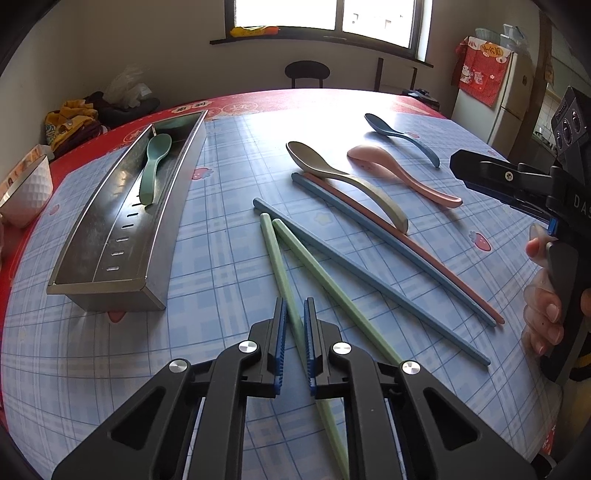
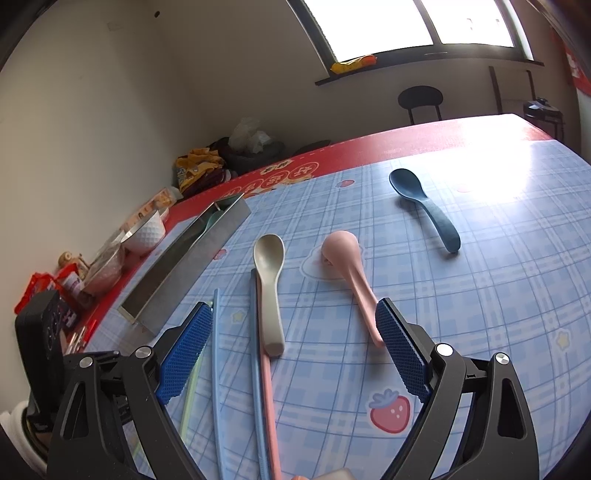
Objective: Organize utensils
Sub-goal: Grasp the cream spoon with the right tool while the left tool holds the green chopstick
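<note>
A: Lying loose on the desk (image 1: 221,155): two green chopsticks (image 1: 317,284), two blue chopsticks (image 1: 373,280), one pink chopstick (image 1: 436,266), all fanned out and partly crossing.
B: And resting across the blue and pink pair, a beige spoon (image 1: 332,173). Just beside it, lying bowl-down, a pink spoon (image 1: 391,166). Farther back, a dark blue spoon (image 1: 399,134).
A: Sitting already inside the metal tray (image 1: 110,236) at the left, a green spoon (image 1: 155,162).
B: Hovering low over the green chopsticks, the left hand-held gripper (image 1: 294,339), jaws nearly together, straddling one green stick. Gripping or merely flanking it? Cannot tell.
A: Hanging over the chopstick ends and spoon handles, the right hand-held gripper (image 2: 293,349), jaws spread wide, holding nothing. Lying just inside its right finger, the pink spoon's handle tip.
B: Standing beyond the tray at the desk's left edge, a white bowl (image 1: 26,192). Behind the desk, a dark chair (image 1: 306,72) under the window (image 1: 321,14).
</note>
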The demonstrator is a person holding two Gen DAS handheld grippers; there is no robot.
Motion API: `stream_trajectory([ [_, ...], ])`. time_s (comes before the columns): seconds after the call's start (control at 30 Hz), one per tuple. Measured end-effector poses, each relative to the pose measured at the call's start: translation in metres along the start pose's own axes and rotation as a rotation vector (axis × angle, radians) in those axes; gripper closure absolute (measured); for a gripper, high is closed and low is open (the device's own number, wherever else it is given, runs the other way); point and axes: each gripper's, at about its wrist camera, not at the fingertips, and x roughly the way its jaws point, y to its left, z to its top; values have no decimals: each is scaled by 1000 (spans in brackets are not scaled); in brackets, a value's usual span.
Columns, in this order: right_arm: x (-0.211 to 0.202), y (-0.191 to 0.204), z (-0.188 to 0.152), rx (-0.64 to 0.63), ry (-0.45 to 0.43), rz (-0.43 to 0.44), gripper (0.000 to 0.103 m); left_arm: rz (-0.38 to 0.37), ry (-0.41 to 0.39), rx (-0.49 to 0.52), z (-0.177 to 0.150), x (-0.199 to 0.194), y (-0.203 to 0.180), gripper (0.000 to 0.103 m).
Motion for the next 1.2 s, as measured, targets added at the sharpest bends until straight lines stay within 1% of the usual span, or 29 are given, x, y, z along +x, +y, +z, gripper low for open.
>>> stream_trajectory([
  [0.2,0,0,-1,4,5,3,16,-13,0,-11,0,1,1,93],
  [0.3,0,0,0,8,3,17,16,-4,-5,-8,0,1,1,94],
  [0.4,1,-2,0,17,1,28,16,-18,-8,-29,0,0,5,97],
  [0.47,0,-3,0,23,-1,33,16,-30,-9,-40,-1,0,8,97],
  [0.53,1,-3,0,24,2,50,17,-28,-11,-41,-1,-1,7,97],
  [0.63,3,-1,0,15,8,50,18,-28,-9,-37,-1,-1,7,97],
  [0.67,3,-1,0,11,10,50,20,-31,-9,-39,0,-1,7,97],
  [0.7,4,0,0,8,13,48,27,-35,-9,-46,0,-1,8,97],
  [0.73,5,0,0,7,18,45,30,-37,-9,-60,0,-1,10,97],
  [0.77,7,1,0,6,24,40,33,-33,-11,-78,-1,-1,13,97],
  [0.83,10,4,0,-12,41,21,47,-11,-15,-123,-1,-1,21,97],
  [0.9,13,10,1,-46,53,1,53,-5,-18,-150,-1,-2,26,97],
  [0.93,15,12,2,-57,64,8,57,-5,-18,-153,-1,-2,27,97],
  [0.97,19,14,2,-64,84,0,59,-6,-18,-152,-1,-3,27,97],
  [1.0,22,16,3,-65,106,-7,63,-7,-17,-148,-1,-3,26,97],
  [1.07,28,16,6,-53,136,-1,66,-5,-16,-140,-1,-2,24,97],
  [1.13,32,18,10,-52,144,6,68,-8,-15,-136,-1,-2,24,97],
  [1.2,37,20,15,-23,150,58,69,-8,-14,-134,-1,-2,24,97],
])
